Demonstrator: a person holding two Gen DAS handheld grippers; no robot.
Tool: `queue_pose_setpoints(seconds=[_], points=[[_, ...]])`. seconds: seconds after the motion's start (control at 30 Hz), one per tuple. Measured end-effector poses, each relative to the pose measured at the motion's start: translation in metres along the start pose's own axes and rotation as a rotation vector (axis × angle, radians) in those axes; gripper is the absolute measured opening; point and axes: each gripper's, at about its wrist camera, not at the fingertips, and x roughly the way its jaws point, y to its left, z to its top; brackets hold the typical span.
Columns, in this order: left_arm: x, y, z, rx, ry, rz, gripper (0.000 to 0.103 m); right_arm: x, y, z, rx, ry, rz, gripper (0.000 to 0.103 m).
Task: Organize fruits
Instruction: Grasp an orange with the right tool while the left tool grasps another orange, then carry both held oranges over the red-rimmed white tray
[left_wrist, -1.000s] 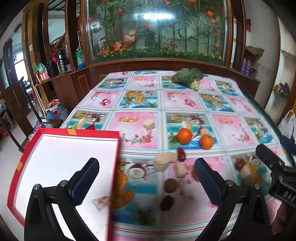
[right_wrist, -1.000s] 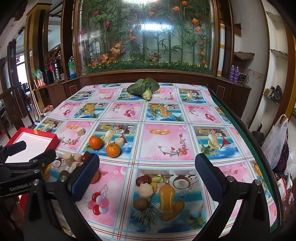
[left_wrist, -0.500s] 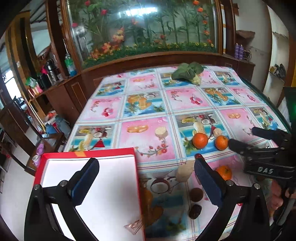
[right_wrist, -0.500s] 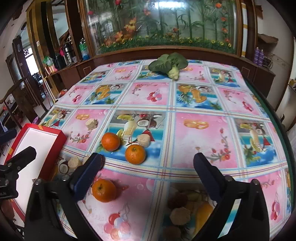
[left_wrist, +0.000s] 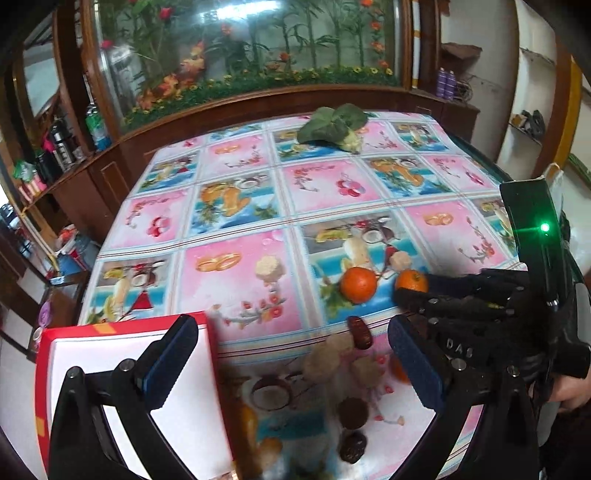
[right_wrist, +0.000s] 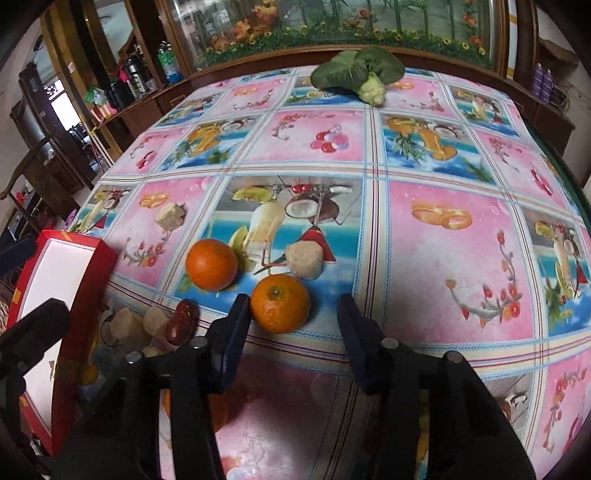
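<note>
Two oranges lie mid-table: the left orange (right_wrist: 211, 264) (left_wrist: 358, 285) and the nearer orange (right_wrist: 280, 303) (left_wrist: 412, 280). My right gripper (right_wrist: 293, 301) (left_wrist: 410, 291) is lowered around the nearer orange and its jaws are closing. The left pad is at the fruit's side, while a gap remains at the right pad. A third orange (left_wrist: 399, 369) peeks out behind my left gripper's right finger. My left gripper (left_wrist: 291, 328) hangs open and holds nothing, between the red box with a white inside (left_wrist: 129, 369) (right_wrist: 55, 277) and the fruit pile.
A red date (right_wrist: 181, 319) (left_wrist: 360, 332), beige lumps (right_wrist: 304, 260) (left_wrist: 325, 360) and dark brown round pieces (left_wrist: 352, 413) lie near the front. A leafy green vegetable (right_wrist: 358, 74) sits at the far edge. A patterned tablecloth (right_wrist: 443, 258) covers the table; wooden cabinets stand behind.
My right gripper came down and forward onto the nearer orange, and its jaws narrowed from wide open. The left gripper shifted sideways and rolled a little, staying open.
</note>
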Motion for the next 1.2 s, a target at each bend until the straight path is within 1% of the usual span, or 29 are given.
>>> queue_pose_setpoints(seconds=[0.03, 0.13, 0.2, 0.3, 0.33, 0.4, 0.5, 0.53, 0.57, 0.63, 0.7, 0.77, 0.8, 0.87, 0.9, 0.97, 1.1, 1.2], points=[[0.003, -0.003, 0.002, 0.008, 0.007, -0.003, 0.102, 0.000, 0.000, 0.000, -0.001, 0.001, 0.020, 0.034], [0.013, -0.013, 0.007, 0.031, 0.026, -0.014, 0.102, -0.001, -0.005, 0.000, 0.005, -0.008, 0.014, 0.033], [0.021, -0.017, 0.011, 0.027, 0.043, -0.027, 0.102, -0.007, -0.016, 0.001, 0.036, -0.027, 0.011, 0.033], [0.033, -0.026, 0.016, 0.025, 0.065, -0.025, 0.102, -0.022, -0.048, 0.007, 0.165, -0.080, 0.036, 0.033], [0.036, -0.028, 0.017, 0.026, 0.068, -0.026, 0.102, -0.028, -0.061, 0.008, 0.215, -0.107, 0.033, 0.033], [0.044, -0.034, 0.020, 0.024, 0.083, -0.028, 0.102, -0.034, -0.072, 0.010, 0.256, -0.133, 0.015, 0.033], [0.055, -0.042, 0.022, 0.029, 0.109, -0.032, 0.092, -0.038, -0.081, 0.011, 0.295, -0.144, 0.027, 0.033], [0.058, -0.042, 0.022, 0.024, 0.116, -0.032, 0.085, -0.038, -0.080, 0.011, 0.295, -0.142, 0.036, 0.033], [0.061, -0.042, 0.022, 0.014, 0.121, -0.037, 0.075, -0.038, -0.078, 0.011, 0.291, -0.141, 0.046, 0.033], [0.066, -0.042, 0.023, -0.004, 0.137, -0.050, 0.069, -0.040, -0.076, 0.011, 0.286, -0.142, 0.056, 0.033], [0.070, -0.042, 0.023, -0.016, 0.143, -0.062, 0.068, -0.041, -0.076, 0.011, 0.287, -0.144, 0.064, 0.033], [0.074, -0.044, 0.023, -0.016, 0.150, -0.071, 0.060, -0.042, -0.077, 0.010, 0.290, -0.148, 0.064, 0.033], [0.075, -0.046, 0.022, -0.016, 0.155, -0.076, 0.058, -0.043, -0.077, 0.010, 0.290, -0.149, 0.063, 0.033], [0.079, -0.047, 0.022, -0.022, 0.160, -0.096, 0.044, -0.043, -0.076, 0.010, 0.288, -0.150, 0.063, 0.033], [0.081, -0.046, 0.022, -0.027, 0.164, -0.102, 0.042, -0.043, -0.076, 0.010, 0.290, -0.150, 0.063, 0.033], [0.083, -0.045, 0.022, -0.037, 0.165, -0.106, 0.033, -0.043, -0.076, 0.010, 0.287, -0.144, 0.064, 0.033], [0.081, -0.041, 0.021, -0.067, 0.150, -0.134, 0.033, -0.041, -0.076, 0.010, 0.291, -0.144, 0.050, 0.033], [0.072, -0.040, 0.020, -0.072, 0.127, -0.142, 0.033, -0.041, -0.075, 0.010, 0.279, -0.156, 0.037, 0.033]])
